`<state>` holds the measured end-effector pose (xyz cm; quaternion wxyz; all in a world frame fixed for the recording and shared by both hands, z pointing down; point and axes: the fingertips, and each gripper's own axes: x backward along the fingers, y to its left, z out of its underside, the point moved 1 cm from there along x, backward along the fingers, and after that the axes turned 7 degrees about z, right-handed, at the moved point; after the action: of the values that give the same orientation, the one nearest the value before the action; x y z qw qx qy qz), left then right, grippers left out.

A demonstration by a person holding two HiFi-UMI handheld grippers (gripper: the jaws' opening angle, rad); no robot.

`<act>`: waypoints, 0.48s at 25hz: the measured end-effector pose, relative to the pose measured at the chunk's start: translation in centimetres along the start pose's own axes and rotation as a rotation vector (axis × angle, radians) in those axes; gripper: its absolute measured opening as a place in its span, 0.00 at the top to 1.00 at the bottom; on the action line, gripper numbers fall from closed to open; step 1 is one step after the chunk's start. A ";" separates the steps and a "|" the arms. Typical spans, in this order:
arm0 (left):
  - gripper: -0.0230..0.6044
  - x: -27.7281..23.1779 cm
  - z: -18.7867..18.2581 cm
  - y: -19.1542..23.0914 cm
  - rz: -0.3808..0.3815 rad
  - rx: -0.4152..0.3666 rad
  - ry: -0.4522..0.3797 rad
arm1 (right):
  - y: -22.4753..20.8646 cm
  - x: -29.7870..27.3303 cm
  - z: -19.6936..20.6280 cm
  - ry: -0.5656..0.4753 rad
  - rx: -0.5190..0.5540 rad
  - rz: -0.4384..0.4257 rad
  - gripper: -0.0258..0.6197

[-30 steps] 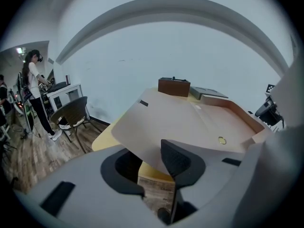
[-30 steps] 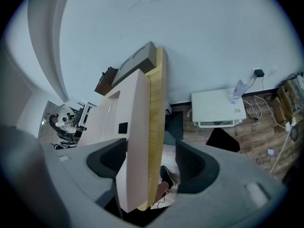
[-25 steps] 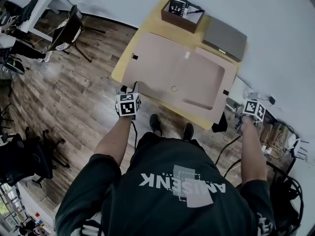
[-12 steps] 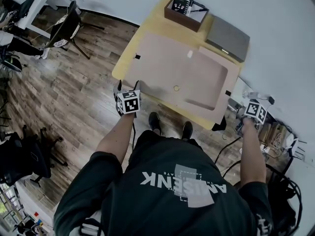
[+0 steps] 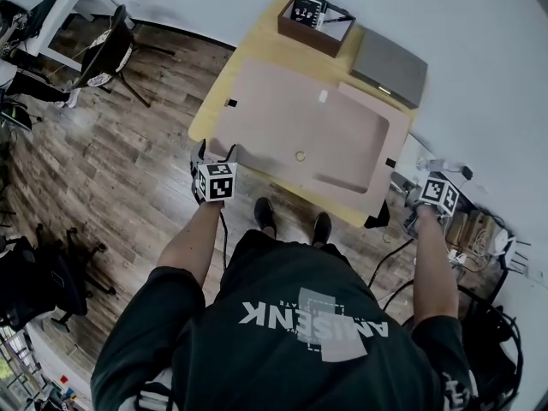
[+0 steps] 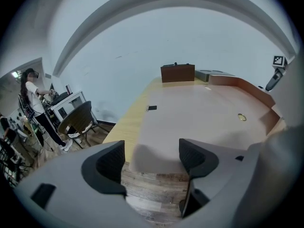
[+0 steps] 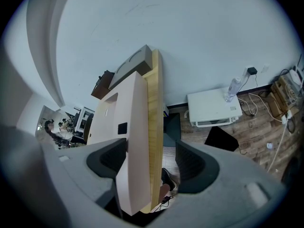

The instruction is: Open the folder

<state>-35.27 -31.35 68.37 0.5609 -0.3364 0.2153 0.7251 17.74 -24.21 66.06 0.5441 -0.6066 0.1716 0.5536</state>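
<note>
Folder [image 5: 291,131] first: it lies spread flat on the table [image 6: 126,127], both panels up, and covers most of the top. Its long axis runs left to right, from one gripper toward the other. Judged from that, the opening looks done or all but done.

At the left, the left gripper [image 6: 156,158] hangs just off the folder's near left corner and points down at it. Its jaws have just been opening and now stand wide apart. The corner shows beyond the gap, but neither pad presses on it. This is the nearer hand, with the folder lying straight ahead of it and to its right.

At the right, the right gripper [image 7: 151,160] sits off the table's right end and sights along the folder's near edge. Its jaws are spread too. The folder's edge and the table's edge run through the gap between them. The folder passes close by one pad; it looks apart, though the angle makes that hard to confirm.
</note>
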 end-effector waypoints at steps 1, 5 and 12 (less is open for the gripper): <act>0.40 0.0 0.0 0.0 0.005 -0.004 0.005 | 0.0 0.0 0.0 -0.001 -0.003 0.000 0.48; 0.40 0.2 -0.1 0.1 0.026 0.016 0.030 | 0.1 0.2 -0.2 -0.023 0.012 0.021 0.48; 0.58 1.3 -1.2 -0.7 0.089 -0.018 0.040 | 0.3 0.3 -0.4 -0.053 0.115 0.092 0.48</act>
<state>-34.44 -31.13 66.69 0.5206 -0.3460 0.2346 0.7445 17.80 -24.53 65.58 0.5564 -0.5509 0.2161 0.5832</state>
